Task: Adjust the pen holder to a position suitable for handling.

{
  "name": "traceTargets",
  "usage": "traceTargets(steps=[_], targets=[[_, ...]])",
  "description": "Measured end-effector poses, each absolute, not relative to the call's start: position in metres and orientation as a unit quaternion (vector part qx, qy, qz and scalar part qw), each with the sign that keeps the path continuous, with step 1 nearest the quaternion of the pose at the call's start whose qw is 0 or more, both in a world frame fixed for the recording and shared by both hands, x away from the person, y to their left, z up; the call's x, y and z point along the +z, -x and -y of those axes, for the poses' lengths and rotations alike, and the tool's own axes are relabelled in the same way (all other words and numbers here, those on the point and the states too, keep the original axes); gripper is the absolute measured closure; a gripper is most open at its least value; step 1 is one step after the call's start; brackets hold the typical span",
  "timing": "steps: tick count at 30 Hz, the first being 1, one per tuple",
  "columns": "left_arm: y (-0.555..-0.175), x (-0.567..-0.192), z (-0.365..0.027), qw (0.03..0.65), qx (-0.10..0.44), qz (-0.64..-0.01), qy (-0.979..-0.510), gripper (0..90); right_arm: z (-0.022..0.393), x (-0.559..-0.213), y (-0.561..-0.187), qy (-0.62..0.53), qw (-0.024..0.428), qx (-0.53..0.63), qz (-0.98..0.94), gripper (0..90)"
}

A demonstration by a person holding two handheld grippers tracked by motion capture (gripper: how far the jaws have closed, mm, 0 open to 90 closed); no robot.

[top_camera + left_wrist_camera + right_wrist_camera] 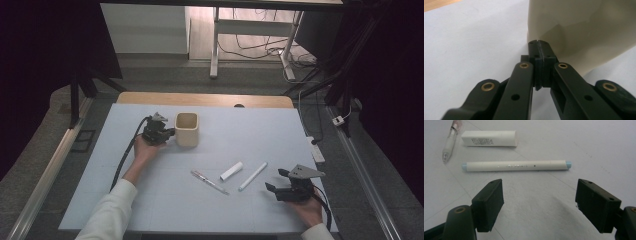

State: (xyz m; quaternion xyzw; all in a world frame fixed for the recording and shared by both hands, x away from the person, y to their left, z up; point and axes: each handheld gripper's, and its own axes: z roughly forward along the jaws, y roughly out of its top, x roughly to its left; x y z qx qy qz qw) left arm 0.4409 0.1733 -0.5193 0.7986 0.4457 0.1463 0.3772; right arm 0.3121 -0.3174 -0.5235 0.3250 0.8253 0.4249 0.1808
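Note:
A cream square cup (187, 128) stands upright on the pale blue mat (100, 200). My left gripper (171, 133) sits just left of it, jaws shut with nothing between them. In the left gripper view the closed tips of my left gripper (539, 45) are right against the cup's side wall (579, 30); I cannot tell if they touch it. My right gripper (276, 180) rests near the front right, open and holding nothing. In front of my right gripper (540, 202) lie a white marker (516, 166), a white eraser block (490, 138) and a clear pen (450, 142).
The marker (252, 176), eraser block (231, 170) and pen (209, 181) lie side by side in the mat's front middle. A wooden table edge (205, 99) runs along the back. Metal rails and stands flank the table.

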Motion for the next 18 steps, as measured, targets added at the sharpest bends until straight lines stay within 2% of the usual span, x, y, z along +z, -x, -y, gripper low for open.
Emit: traceTargets(steps=[18], targets=[[-0.444,-0.519,-0.156,0.381,0.14,-0.438,-0.802,89.0,0.318,-0.522,-0.311,-0.322,0.18,0.425,-0.827,22.5]])
